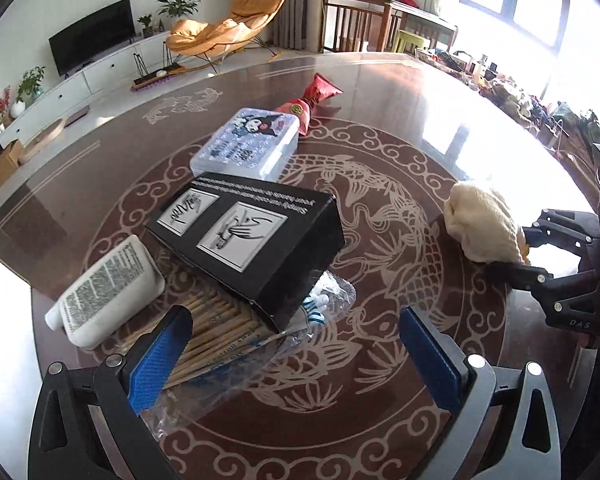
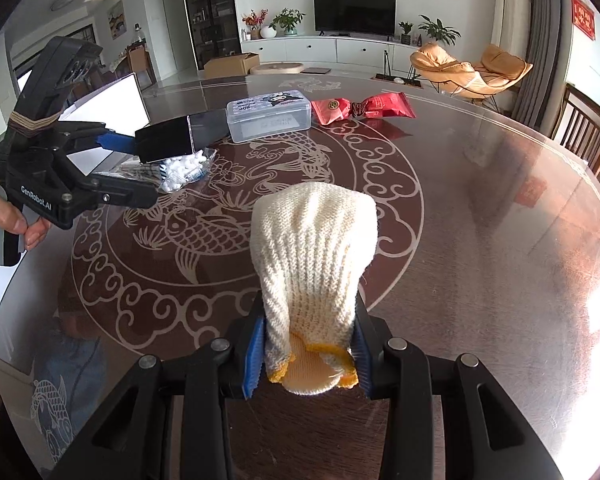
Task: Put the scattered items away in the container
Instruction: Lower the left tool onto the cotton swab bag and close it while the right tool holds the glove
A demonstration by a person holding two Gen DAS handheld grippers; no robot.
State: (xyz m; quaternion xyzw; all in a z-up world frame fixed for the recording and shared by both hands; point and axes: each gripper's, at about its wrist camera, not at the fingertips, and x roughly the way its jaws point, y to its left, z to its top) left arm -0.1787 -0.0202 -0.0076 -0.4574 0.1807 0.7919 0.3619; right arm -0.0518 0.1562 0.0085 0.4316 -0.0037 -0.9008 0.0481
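Note:
My right gripper [image 2: 310,320] is shut on the yellow-edged cuff of a cream knitted glove [image 2: 312,240], whose fingers rest on the table; it also shows at the right as the right gripper [image 1: 528,248] holding the glove [image 1: 484,224]. My left gripper [image 1: 296,320] stands open above a clear bag of cotton swabs [image 1: 228,328], its pads touching nothing. A black box [image 1: 252,240] lies tilted on that bag. Beyond it are a clear lidded plastic box [image 1: 248,140] and a red sweet packet [image 1: 312,104]. A white tube [image 1: 108,300] lies left of the bag.
The round brown table [image 1: 420,120] has a glossy dragon pattern. A person's hand [image 2: 4,220] holds the left gripper [image 2: 136,168] beside the black box [image 2: 168,144]. Wooden chairs [image 1: 356,20] stand at the far rim, and clutter [image 1: 512,96] lines the right edge.

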